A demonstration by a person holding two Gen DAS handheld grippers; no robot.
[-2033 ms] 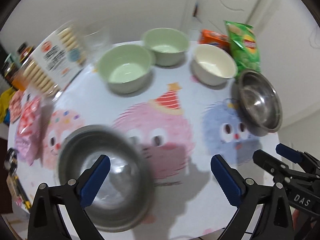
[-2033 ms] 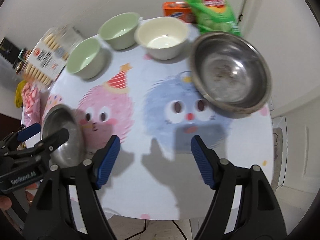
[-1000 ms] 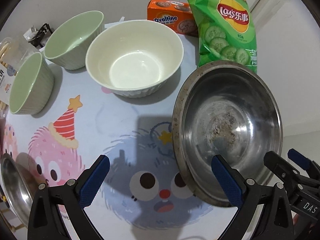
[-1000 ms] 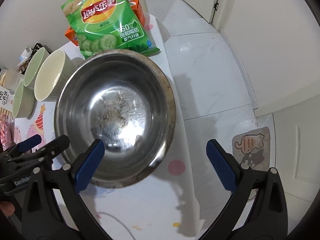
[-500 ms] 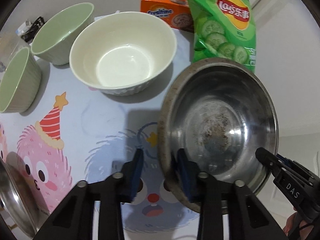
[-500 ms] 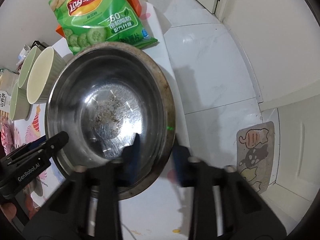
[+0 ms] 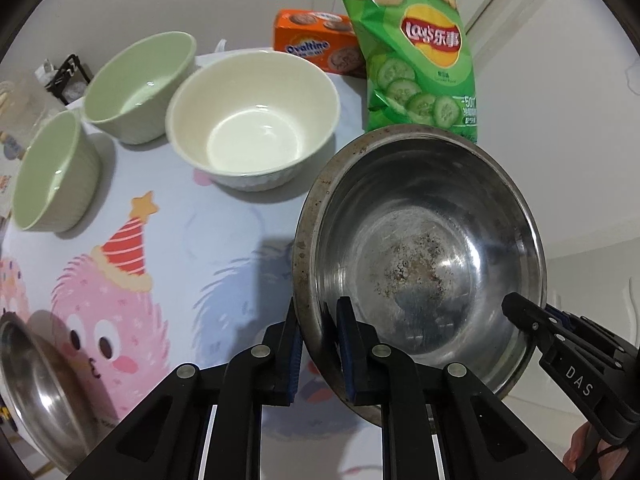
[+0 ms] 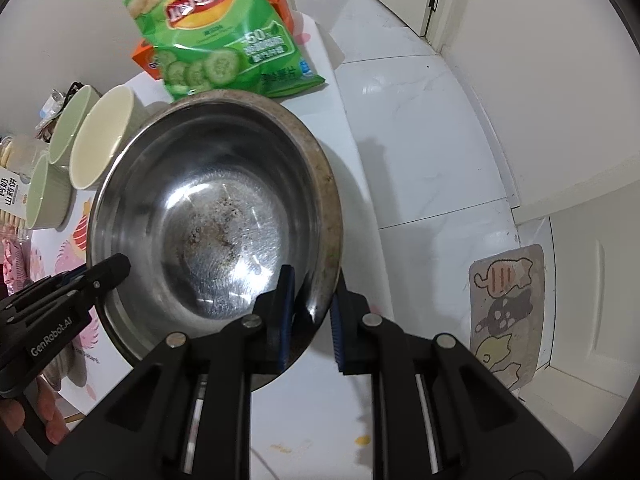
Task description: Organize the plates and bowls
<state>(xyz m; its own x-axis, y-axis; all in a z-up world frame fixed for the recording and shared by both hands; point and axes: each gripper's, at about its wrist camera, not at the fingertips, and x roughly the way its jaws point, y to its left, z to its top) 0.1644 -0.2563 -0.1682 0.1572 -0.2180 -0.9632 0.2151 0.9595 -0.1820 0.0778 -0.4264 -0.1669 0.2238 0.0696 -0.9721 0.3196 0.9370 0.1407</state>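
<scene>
A large steel bowl with a stained bottom sits at the table's right edge; it also shows in the right wrist view. My left gripper is shut on its near-left rim. My right gripper is shut on its near-right rim. A cream bowl and two green bowls stand behind it to the left. A second steel bowl lies at the near-left corner, partly cut off.
A green chip bag and an orange Ovaltine box stand behind the large bowl. The table edge drops to a white tiled floor on the right, with a cat mat. A biscuit pack stands far left.
Both grippers moved from the table's near side to the large steel bowl and closed from wide open onto its rim, one on each side. The bowl now looks slightly tilted.
</scene>
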